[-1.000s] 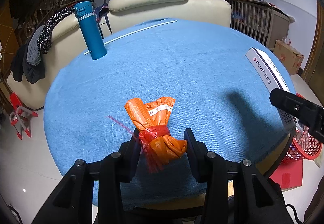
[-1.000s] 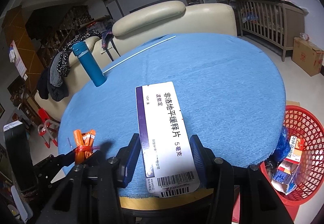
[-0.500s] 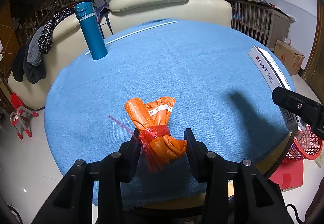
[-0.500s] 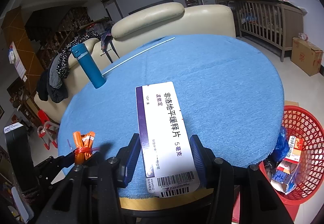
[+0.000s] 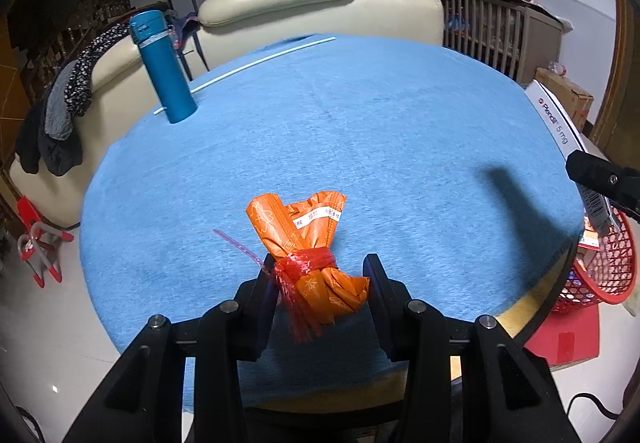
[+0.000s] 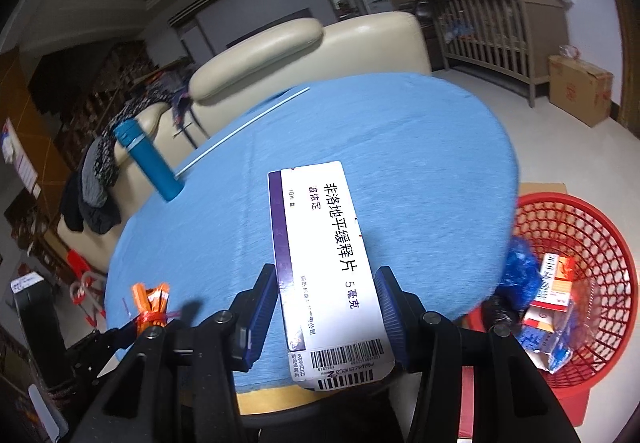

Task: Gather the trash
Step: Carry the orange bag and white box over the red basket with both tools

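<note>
My left gripper (image 5: 320, 275) is shut on an orange wrapper bundle (image 5: 308, 239) tied with red string, over the near part of the round blue table (image 5: 360, 123). The bundle also shows in the right wrist view (image 6: 150, 303). My right gripper (image 6: 328, 283) is shut on a white and purple medicine box (image 6: 324, 251) and holds it above the table's right edge. The box also shows in the left wrist view (image 5: 560, 127). A red mesh basket (image 6: 592, 243) with several pieces of trash stands on the floor to the right of the table.
A teal bottle (image 5: 164, 71) stands at the table's far left next to a thin white rod (image 5: 256, 63). A cream sofa (image 5: 304, 11) with clothes draped on it is behind the table. A wooden crib (image 6: 496, 35) and a cardboard box (image 6: 580, 87) stand at the right.
My right gripper has moved to the right with the medicine box, closer to the red basket. My left gripper has stayed put with the orange bundle.
</note>
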Available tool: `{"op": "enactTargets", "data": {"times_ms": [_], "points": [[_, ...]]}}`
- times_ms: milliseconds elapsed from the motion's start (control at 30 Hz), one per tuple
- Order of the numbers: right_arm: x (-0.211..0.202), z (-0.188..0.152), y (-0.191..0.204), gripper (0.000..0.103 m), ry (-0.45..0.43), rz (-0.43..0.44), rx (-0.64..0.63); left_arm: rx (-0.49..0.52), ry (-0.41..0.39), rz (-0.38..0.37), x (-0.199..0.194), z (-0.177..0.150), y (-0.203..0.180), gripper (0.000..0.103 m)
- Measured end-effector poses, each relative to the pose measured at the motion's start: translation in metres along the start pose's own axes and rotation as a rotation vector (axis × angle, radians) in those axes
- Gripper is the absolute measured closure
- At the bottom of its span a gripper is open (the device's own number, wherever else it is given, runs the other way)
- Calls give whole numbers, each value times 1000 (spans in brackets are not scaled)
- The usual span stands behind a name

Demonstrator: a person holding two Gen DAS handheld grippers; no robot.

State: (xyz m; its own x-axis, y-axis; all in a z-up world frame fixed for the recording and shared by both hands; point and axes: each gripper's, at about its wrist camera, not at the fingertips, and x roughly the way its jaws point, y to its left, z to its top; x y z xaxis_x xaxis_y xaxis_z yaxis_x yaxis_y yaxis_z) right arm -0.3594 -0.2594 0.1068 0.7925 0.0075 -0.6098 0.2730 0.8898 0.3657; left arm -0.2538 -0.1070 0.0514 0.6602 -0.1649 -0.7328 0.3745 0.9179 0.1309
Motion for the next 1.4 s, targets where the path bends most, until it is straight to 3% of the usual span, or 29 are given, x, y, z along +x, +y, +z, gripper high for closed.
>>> {"op": "enactTargets", "data": {"times_ms": [267, 533, 733, 1000, 1400], "points": [[-21, 11, -53, 50, -63, -56, 97, 36, 0, -56, 1, 29, -28, 59], [-46, 14, -140, 50, -107, -179, 243, 170, -39, -129, -7, 52, -95, 59], [-51, 10, -184, 50, -96, -246, 300, 251, -42, -192, -13, 60, -142, 59], [-55, 7, -216, 50, -85, -289, 341, 302, -20, -249, -14, 69, -179, 59], [-50, 3, -228, 50, -60, -312, 361, 351, -16, -283, -24, 65, -209, 59]]}}
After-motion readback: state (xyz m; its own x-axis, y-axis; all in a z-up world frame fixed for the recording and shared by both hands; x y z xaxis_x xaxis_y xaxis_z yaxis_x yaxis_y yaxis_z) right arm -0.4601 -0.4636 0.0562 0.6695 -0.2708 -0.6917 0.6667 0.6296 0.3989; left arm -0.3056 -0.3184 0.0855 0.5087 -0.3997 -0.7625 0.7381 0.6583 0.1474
